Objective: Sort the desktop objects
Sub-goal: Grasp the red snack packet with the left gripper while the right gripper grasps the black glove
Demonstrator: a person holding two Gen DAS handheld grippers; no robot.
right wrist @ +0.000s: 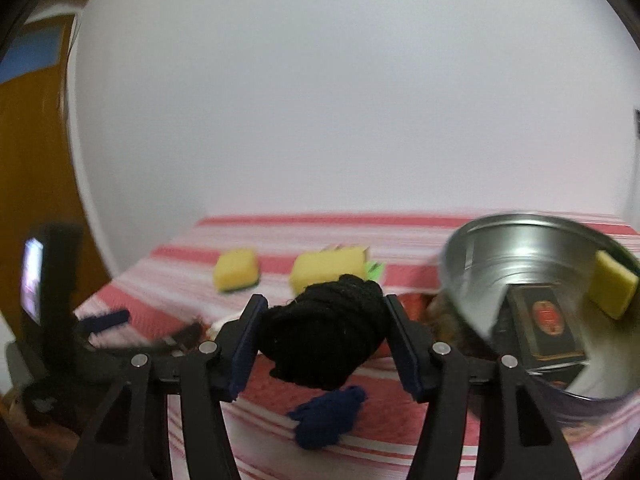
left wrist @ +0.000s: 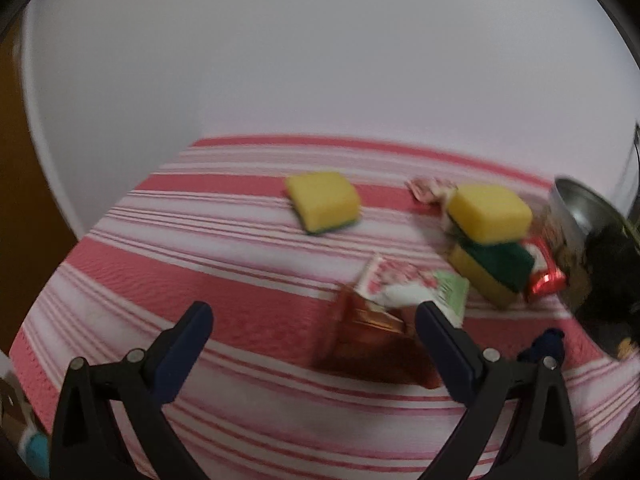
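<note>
The black sock bundle point(right wrist: 326, 336) sits clamped between the fingers of the right gripper point(right wrist: 324, 340), pads pressing both its ends, its long axis across the fingers, lifted off the counter point(right wrist: 180, 276). The metal bowl point(right wrist: 476, 248) lies just to its right and slightly beyond — tilted toward the camera, already holding a dark box point(right wrist: 544, 324) and a yellow sponge point(right wrist: 614, 288). Below the bundle rests a navy sock bundle point(right wrist: 328, 416). Farther back, two loose sponges. The left gripper point(left wrist: 314, 336) is wide open and empty, over a reddish packet point(left wrist: 368, 344) — clear of the bowl's path, I judge.
</note>
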